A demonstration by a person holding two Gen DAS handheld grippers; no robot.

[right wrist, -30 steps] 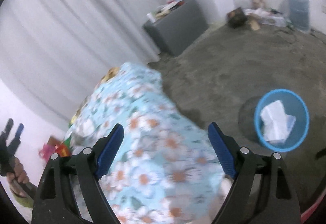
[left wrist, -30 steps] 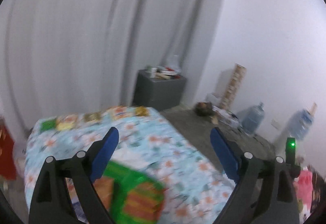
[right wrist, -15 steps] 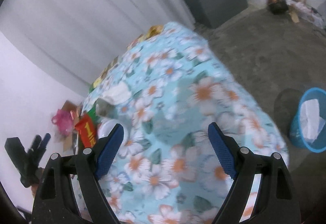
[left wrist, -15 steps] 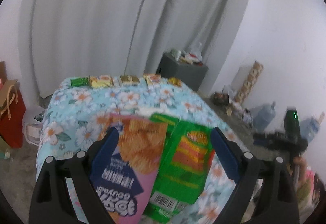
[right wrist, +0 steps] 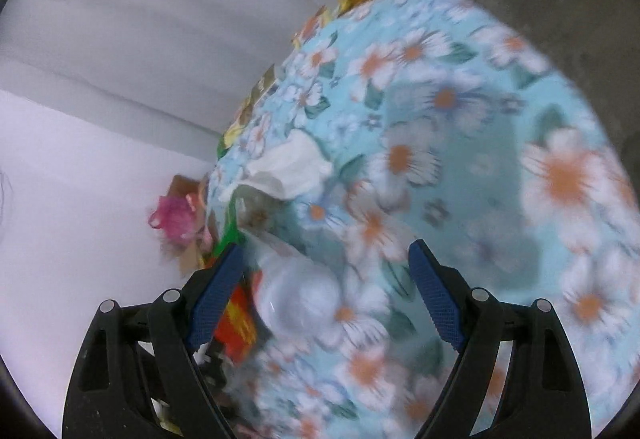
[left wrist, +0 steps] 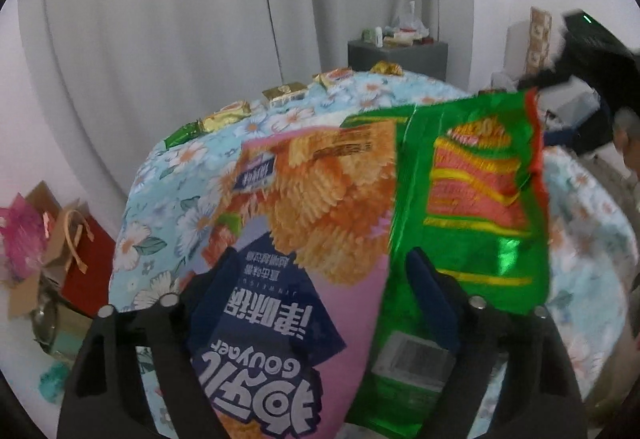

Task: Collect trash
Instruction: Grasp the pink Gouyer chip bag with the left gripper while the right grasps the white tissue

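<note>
A pink crisp bag [left wrist: 304,239] lies on the flowered tablecloth [left wrist: 168,199], with a green snack bag [left wrist: 472,207] lapping its right side. My left gripper [left wrist: 320,295] is low over them. Its jaws are closing, the pink bag's lower part lies between them, and the pads are not seen pressing on it. My right gripper [right wrist: 326,295] hangs open over the same cloth [right wrist: 480,119], with nothing gripped. A clear plastic cup [right wrist: 296,291] sits between its fingers, a red wrapper [right wrist: 236,319] by the left finger, and crumpled white tissue [right wrist: 288,167] farther off.
Several small snack packets [left wrist: 224,119] line the table's far edge. Behind them hang a grey curtain and a grey cabinet [left wrist: 396,55] with clutter on top. A red gift bag [left wrist: 84,271] and pink wrapping [right wrist: 176,219] sit on the floor left of the table.
My left gripper has come down onto the two bags, which now fill its view, and its jaws have narrowed. My right gripper has swung left from the blue bin over to the table's cluttered side.
</note>
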